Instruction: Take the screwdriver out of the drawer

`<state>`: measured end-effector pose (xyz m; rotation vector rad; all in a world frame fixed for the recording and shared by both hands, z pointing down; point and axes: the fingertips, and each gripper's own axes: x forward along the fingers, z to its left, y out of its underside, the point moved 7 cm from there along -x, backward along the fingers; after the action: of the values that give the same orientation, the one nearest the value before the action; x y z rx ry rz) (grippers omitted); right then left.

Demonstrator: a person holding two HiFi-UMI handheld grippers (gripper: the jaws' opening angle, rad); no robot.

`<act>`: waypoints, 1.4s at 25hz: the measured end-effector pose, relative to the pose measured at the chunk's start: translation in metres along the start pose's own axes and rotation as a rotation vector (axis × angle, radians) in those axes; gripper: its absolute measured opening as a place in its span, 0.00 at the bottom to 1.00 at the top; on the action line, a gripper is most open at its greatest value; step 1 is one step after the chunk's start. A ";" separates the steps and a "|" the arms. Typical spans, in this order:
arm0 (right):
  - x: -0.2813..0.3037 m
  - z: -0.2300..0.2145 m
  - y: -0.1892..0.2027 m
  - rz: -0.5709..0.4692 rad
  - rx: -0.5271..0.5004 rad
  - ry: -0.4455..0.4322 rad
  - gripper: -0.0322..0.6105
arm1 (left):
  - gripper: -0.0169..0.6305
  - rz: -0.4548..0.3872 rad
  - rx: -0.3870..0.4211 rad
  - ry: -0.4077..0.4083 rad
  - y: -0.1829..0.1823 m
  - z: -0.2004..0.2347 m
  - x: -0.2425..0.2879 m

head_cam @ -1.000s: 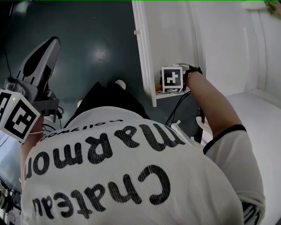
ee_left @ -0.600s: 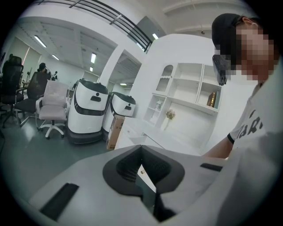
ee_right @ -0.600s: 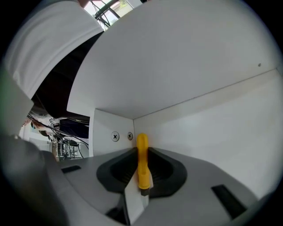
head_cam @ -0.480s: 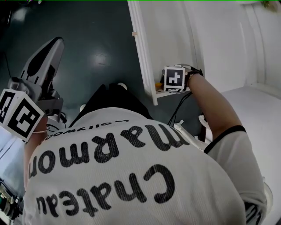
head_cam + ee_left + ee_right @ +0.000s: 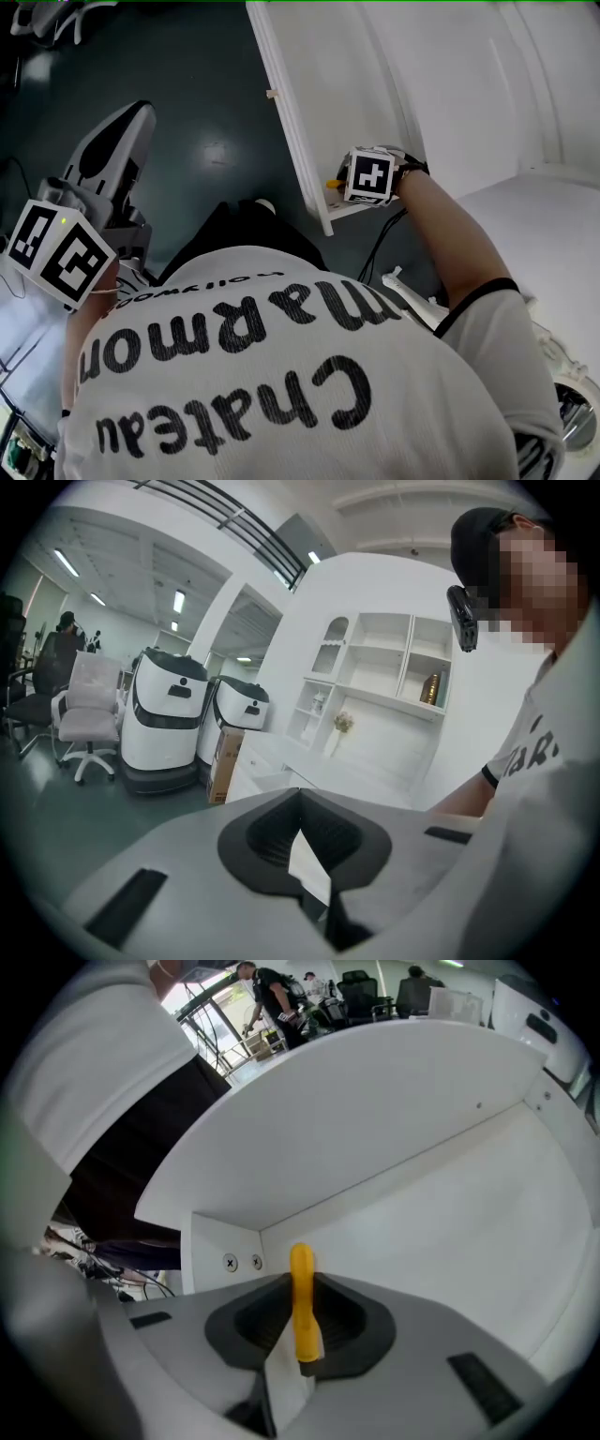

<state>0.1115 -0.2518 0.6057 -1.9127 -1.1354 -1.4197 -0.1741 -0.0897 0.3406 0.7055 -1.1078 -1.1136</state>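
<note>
Hardly moved, the right gripper (image 5: 299, 1283) stays clamped by its jaws on the yellow screwdriver (image 5: 301, 1321) inside the white drawer (image 5: 403, 1138); lifting it out remains. Left gripper (image 5: 300, 794) idles, jaws together.

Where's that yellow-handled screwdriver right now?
In the right gripper view, the yellow-handled screwdriver stands clamped between the jaws of the right gripper, inside the white drawer near its screwed corner.

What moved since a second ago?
Almost nothing: only the head view swung a little. The right gripper stays shut on the yellow screwdriver inside the white drawer, not lifted out yet. The left gripper stays raised, shut and empty.
</note>
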 end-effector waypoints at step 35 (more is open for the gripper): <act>-0.184 0.054 -0.054 -0.880 1.007 0.837 0.17 | 0.06 -0.078 0.157 0.494 -0.082 -0.037 0.002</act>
<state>0.0743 -0.2406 0.4100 -0.0516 -1.7701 -1.3418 -0.1665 -0.1208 0.2569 1.0878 -0.7515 -0.8563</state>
